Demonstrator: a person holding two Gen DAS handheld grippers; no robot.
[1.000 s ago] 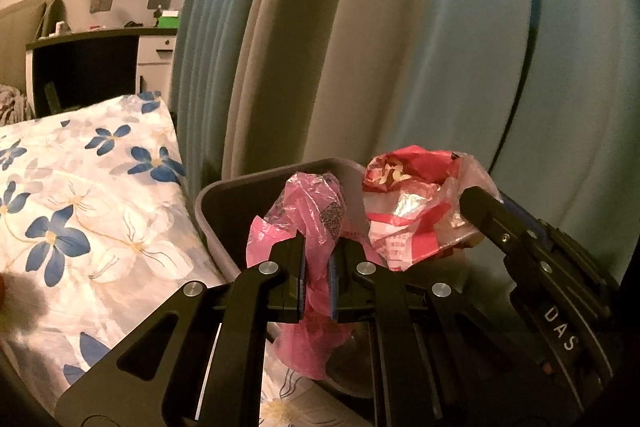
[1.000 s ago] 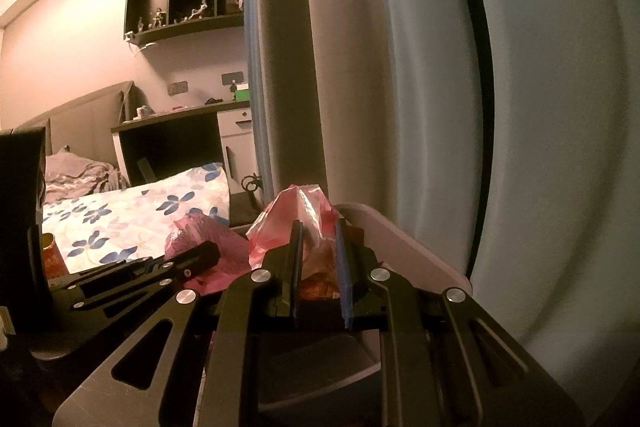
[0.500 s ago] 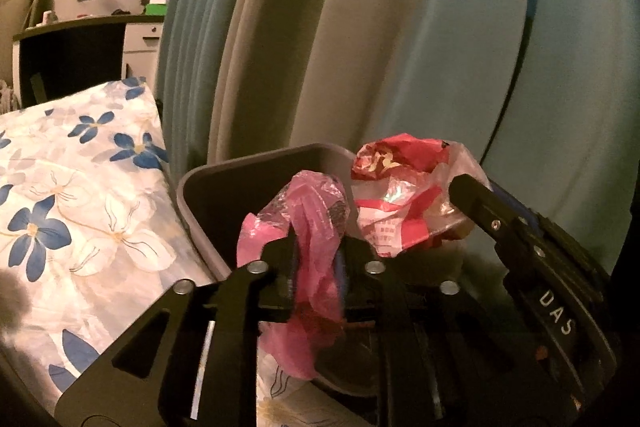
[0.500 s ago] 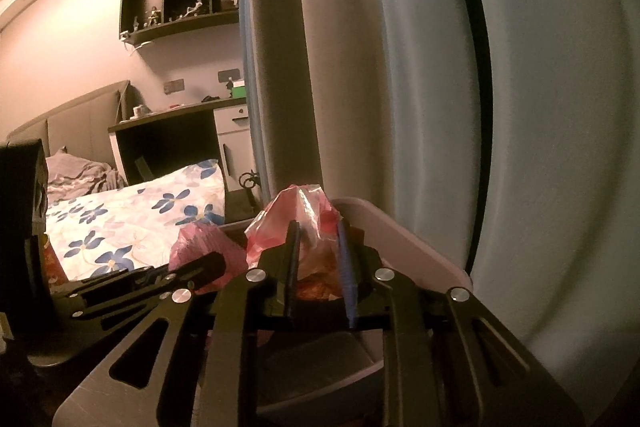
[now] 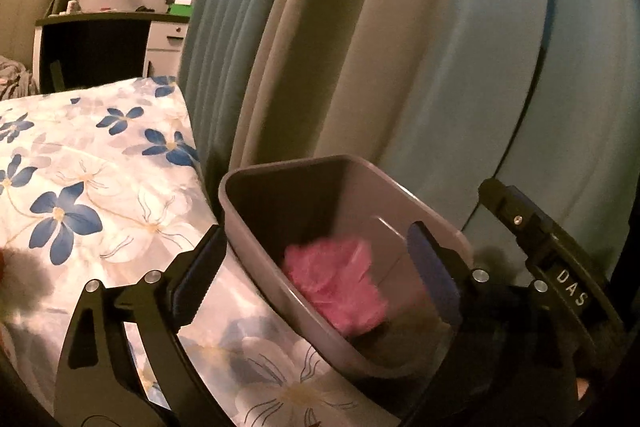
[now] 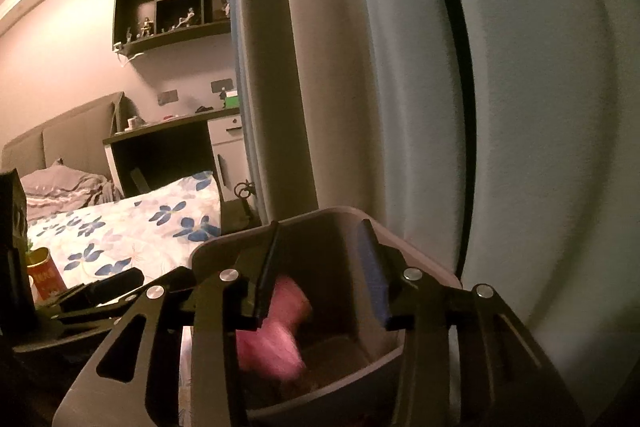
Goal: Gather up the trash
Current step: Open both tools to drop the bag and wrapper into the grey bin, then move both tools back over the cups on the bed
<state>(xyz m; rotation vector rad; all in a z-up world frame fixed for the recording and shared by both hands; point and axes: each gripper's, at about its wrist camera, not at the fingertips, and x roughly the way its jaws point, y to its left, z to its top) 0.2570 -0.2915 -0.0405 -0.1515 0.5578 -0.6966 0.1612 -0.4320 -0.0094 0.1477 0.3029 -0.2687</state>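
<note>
**A:** Both sets of jaws stand apart, with nothing pinched in either. The left gripper [image 5: 316,263] has just been opening and is now spread very wide: one finger [image 5: 196,279] lies outside the gray bin [image 5: 256,251], over the bed, and the other sits inside the bin's mouth.

**B:** And the right gripper [image 6: 320,267]?

**A:** Its jaws have just been opening too, though less wide. Both fingers point into the bin, and a blurred pink wrapper [image 6: 276,335] shows below them, clear of the pads.

**B:** Where is the trash, then?

**A:** Inside the bin. From the left wrist view a crumpled pink bag [image 5: 340,287] lies in it, against the wall nearest the bed. It is smeared by blur, so I cannot tell whether it has settled. Whether the pink piece in the right view is the same one, I cannot tell either.

**B:** What surrounds the bin?

**A:** It stands just beside the bed edge, touching the flowered sheet [image 5: 92,187]. Pale blue curtains [image 5: 420,47] hang right behind it. Farther off along the wall are a dark desk [image 6: 168,151] and a shelf unit [image 6: 172,11] of small figures. A red can [image 6: 44,273] sits on the sheet at the left edge of the right view.
</note>
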